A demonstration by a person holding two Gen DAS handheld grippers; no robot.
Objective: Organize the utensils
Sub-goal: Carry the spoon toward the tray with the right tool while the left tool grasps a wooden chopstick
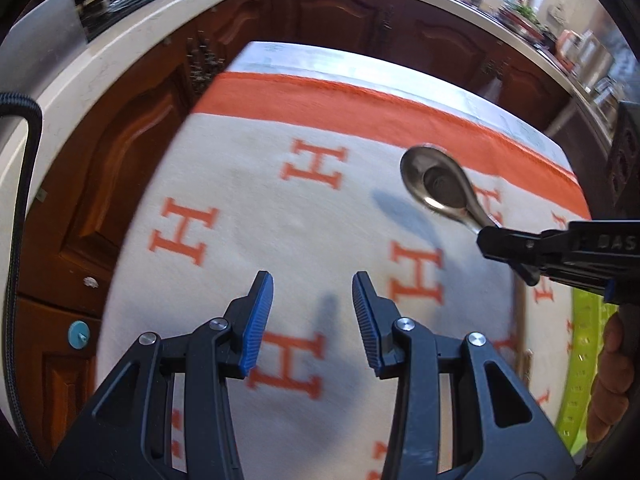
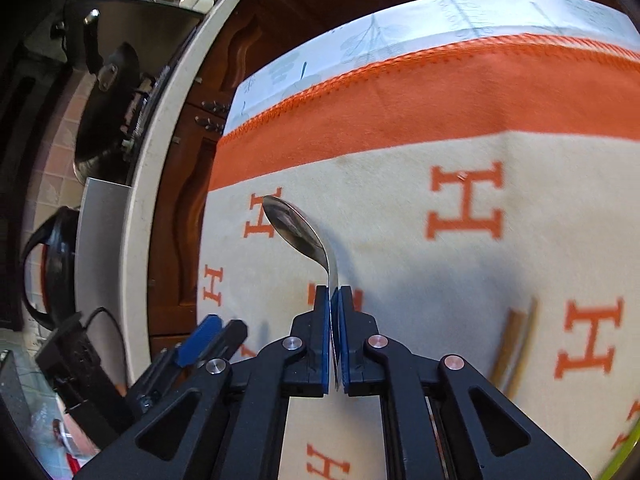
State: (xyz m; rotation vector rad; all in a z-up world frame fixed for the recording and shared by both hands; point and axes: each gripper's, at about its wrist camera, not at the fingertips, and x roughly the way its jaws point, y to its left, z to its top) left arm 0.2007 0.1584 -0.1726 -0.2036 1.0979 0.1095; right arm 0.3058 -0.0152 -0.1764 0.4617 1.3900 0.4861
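The right gripper (image 2: 334,294) has its fingers pinching the handle of a shiny steel spoon (image 2: 296,230), whose long axis runs straight ahead, bowl held above the cream-and-orange cloth-covered tabletop (image 2: 400,200). The left gripper (image 1: 313,286), fingers spread and empty, hangs beside it.

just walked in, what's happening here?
A person is sorting utensils over a table covered with an orange-and-cream H-patterned cloth. The right hand-held gripper is shut on the handle of a metal spoon, held above the cloth. The left hand-held gripper is open and empty. What look like wooden chopsticks lie on the cloth.
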